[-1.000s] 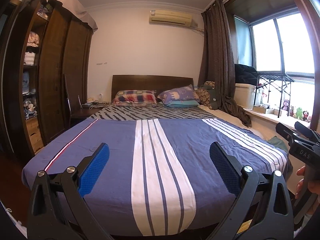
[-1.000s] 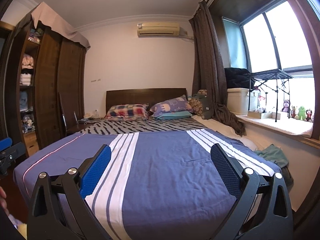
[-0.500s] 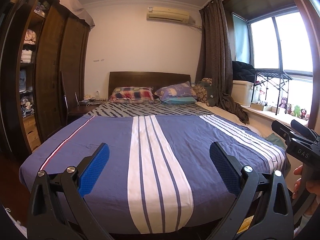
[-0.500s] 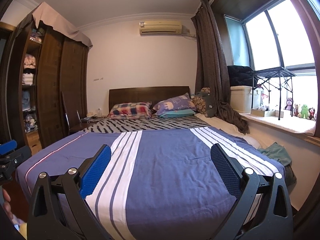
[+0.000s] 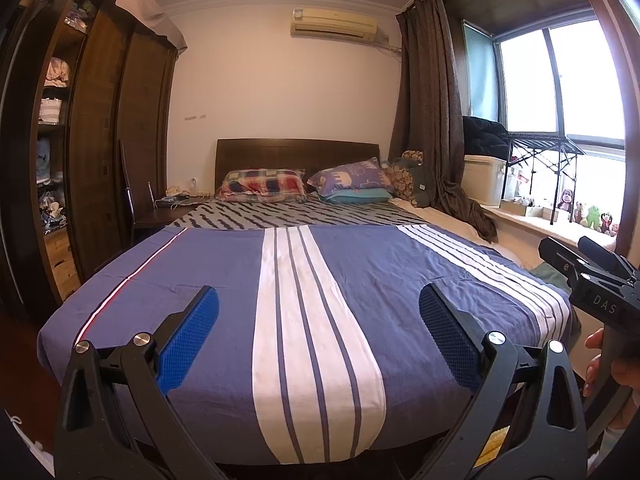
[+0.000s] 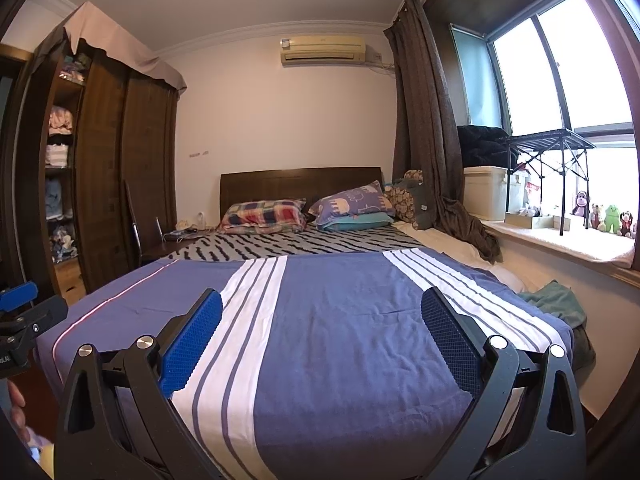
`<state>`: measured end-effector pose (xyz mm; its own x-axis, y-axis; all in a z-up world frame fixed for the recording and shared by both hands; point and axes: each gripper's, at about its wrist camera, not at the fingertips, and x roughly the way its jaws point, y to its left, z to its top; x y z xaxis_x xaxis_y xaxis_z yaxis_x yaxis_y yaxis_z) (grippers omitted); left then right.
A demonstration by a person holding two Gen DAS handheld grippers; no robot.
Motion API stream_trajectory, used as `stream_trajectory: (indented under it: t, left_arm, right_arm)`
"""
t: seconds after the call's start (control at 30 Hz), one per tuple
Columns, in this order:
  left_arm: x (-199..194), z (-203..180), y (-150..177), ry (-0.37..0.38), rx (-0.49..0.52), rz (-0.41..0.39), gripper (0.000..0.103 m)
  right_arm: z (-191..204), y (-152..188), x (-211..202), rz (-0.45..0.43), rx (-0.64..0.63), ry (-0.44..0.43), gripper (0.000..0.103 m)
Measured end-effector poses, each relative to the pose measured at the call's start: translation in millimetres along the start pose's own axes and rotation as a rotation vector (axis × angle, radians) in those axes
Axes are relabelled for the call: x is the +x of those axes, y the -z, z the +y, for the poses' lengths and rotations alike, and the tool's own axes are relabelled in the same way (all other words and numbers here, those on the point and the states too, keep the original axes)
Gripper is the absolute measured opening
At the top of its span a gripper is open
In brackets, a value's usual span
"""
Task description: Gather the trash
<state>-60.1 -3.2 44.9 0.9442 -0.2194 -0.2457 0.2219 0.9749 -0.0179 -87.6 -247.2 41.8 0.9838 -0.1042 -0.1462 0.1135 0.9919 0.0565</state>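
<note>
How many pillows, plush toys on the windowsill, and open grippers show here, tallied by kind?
Pillows at the headboard: 3, plaid, purple elephant, teal
Plush toys on the windowsill: 4, from monkey to frog
Open grippers: 2, left gripper, right gripper
Total: 9

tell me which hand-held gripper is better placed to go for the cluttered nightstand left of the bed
Left, probably. The left hand-held gripper and right hand-held gripper both hang open and empty at the foot of the bed, far from the nightstand, but the left one is on its side.
</note>
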Motion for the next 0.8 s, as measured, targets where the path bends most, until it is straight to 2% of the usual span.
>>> stream_trajectory:
  t: [0.8]
  left_arm:
    - [6.8, -4.8, 4.2, 0.001, 0.013, 0.014, 0.095]
  right_arm:
    - [-0.2, -0.8, 3.7, 0.012, 0.004, -0.007, 0.100]
